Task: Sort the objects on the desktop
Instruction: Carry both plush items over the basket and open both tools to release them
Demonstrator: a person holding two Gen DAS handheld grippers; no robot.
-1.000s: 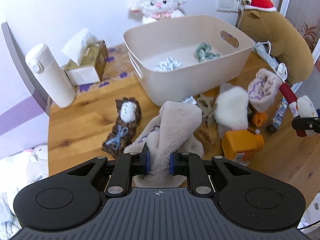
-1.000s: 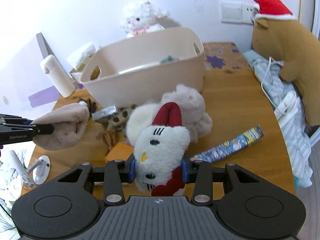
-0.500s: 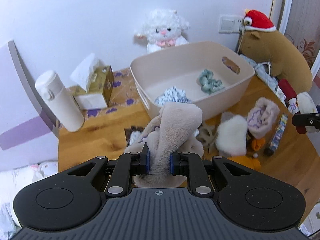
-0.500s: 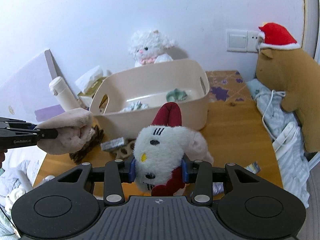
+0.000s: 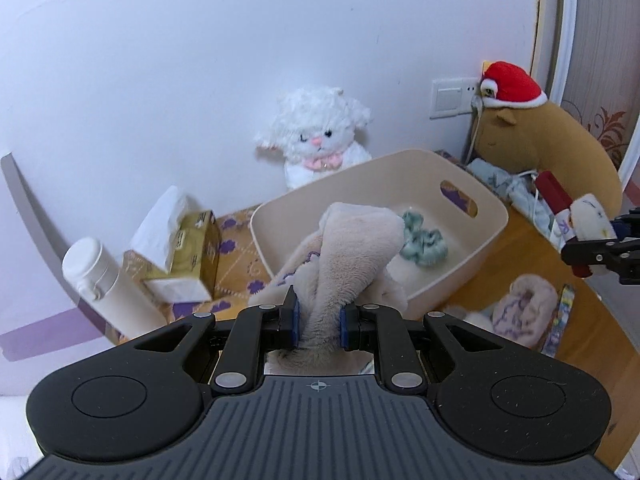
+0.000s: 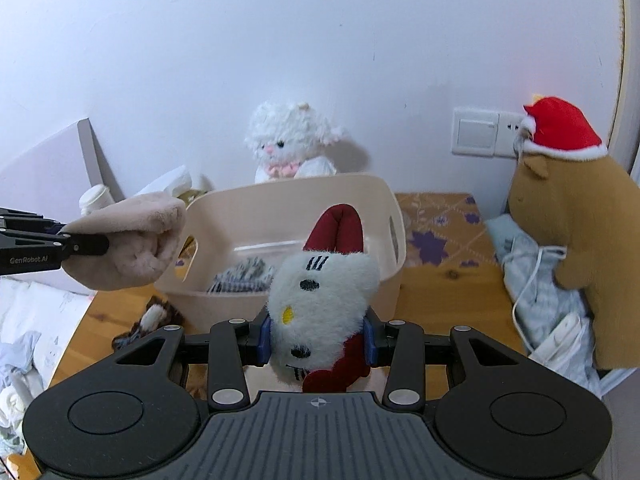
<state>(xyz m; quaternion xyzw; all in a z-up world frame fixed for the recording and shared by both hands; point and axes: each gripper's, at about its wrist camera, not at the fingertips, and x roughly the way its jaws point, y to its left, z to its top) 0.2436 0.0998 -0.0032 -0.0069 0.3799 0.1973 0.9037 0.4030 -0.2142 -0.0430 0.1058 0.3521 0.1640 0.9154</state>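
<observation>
The left tongs (image 5: 319,322) are clenched on a beige fleece slipper (image 5: 352,256), which stands up at mid-frame in front of the cream basket (image 5: 486,216) and covers part of its near rim and floor. The right tongs (image 6: 316,340) grasp a white cat plush (image 6: 320,304) with red ears, held at lower centre before the basket's right wall.

Inside the basket, a green scrunchie (image 5: 424,244) lies right of the slipper; a striped cloth (image 6: 240,276) shows in the right wrist view. Bare desk (image 6: 452,292) lies to the right of the basket, bounded at the right edge by the brown capybara plush (image 6: 580,216) and pale bedding. At left, a tissue box (image 5: 192,256) and white bottle (image 5: 108,280) stand near the basket.

A second slipper (image 5: 524,312) at lower right is partly cut off by the tongs' body.
</observation>
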